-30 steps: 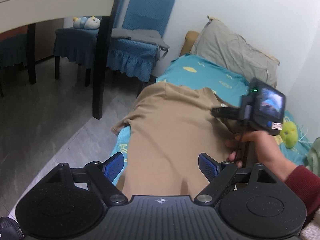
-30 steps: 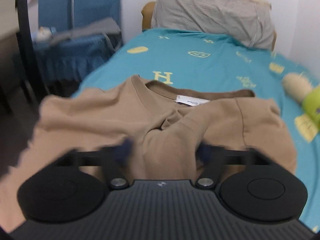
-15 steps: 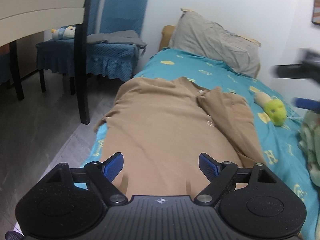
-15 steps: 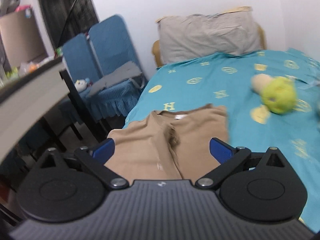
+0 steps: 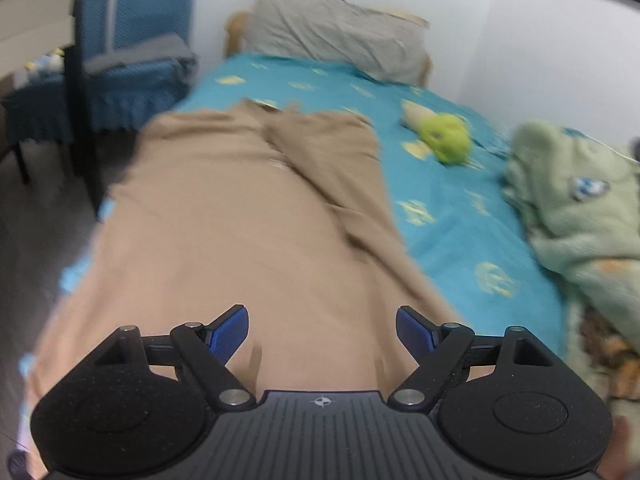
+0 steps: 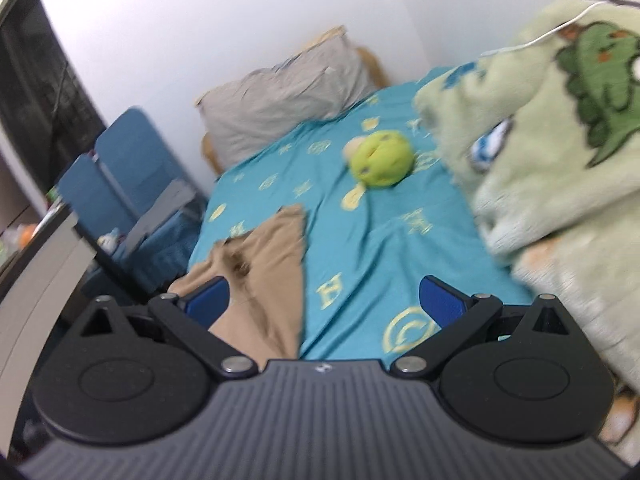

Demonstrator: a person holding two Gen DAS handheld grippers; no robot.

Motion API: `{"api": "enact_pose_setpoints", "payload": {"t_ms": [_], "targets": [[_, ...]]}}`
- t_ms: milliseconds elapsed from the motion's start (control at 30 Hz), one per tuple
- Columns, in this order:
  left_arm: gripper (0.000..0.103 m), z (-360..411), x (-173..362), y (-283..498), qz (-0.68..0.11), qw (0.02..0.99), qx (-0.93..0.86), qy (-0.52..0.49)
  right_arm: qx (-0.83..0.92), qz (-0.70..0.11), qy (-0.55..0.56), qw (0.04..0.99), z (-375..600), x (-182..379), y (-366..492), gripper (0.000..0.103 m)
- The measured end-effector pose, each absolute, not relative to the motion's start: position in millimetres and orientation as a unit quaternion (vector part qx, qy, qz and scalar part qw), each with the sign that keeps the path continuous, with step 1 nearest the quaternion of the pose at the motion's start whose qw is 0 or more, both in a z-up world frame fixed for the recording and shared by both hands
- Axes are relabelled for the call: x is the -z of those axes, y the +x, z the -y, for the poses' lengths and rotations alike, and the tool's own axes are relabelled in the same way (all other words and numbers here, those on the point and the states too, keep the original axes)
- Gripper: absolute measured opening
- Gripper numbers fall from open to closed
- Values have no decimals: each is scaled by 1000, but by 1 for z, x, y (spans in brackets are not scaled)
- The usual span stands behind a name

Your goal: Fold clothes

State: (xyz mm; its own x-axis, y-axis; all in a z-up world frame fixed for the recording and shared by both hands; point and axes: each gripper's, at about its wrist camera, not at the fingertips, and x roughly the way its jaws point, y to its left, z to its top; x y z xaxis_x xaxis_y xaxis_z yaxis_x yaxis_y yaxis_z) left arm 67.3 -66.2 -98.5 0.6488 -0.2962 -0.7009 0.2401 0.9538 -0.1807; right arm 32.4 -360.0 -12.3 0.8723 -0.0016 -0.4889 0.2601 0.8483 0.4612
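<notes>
Tan shirt (image 5: 240, 232) — teal bedsheet (image 5: 452, 208), grey pillow (image 5: 340, 32)

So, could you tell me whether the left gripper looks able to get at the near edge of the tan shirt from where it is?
Probably yes. The left gripper is open, right over the tan shirt, which lies flat on the bed. Nothing sits between them.

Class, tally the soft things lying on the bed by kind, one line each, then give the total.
Tan shirt: 1
Grey pillow: 1
Yellow-green plush toy: 1
Pale green fleece blanket: 1
Total: 4
</notes>
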Motion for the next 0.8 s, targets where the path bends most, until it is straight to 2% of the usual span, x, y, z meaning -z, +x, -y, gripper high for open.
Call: {"api": "enact_pose_setpoints", "payload": {"t_ms": [133, 300, 400, 500, 533, 567, 600, 633, 667, 800], "targets": [[76, 122, 104, 47, -398, 893, 209, -25, 95, -225, 278, 929, 382, 15, 25, 103], [64, 194, 131, 27, -423, 863, 277, 19, 117, -207, 267, 934, 407, 15, 13, 103], [62, 220, 149, 17, -427, 852, 301, 50, 120, -218, 282, 926, 420, 24, 16, 103], [57, 232, 165, 8, -419, 846, 321, 81, 120, -231, 296, 919, 428, 34, 22, 103], [47, 234, 171, 7, -419, 845, 320, 91, 119, -234, 298, 918, 429, 37, 24, 103], [34, 236, 177, 6, -420, 844, 317, 101, 118, -238, 295, 918, 429, 40, 28, 103], [29, 234, 181, 6, -418, 847, 312, 106, 116, -243, 293, 918, 428, 42, 30, 103], [18, 231, 181, 6, -413, 850, 309, 102, 115, -247, 290, 917, 427, 44, 32, 103], [2, 227, 180, 7, -408, 854, 308, 96, 114, -251, 290, 916, 427, 45, 34, 103], [2, 198, 159, 11, -407, 862, 300, 32, 116, -259, 289, 914, 427, 48, 36, 103]]}}
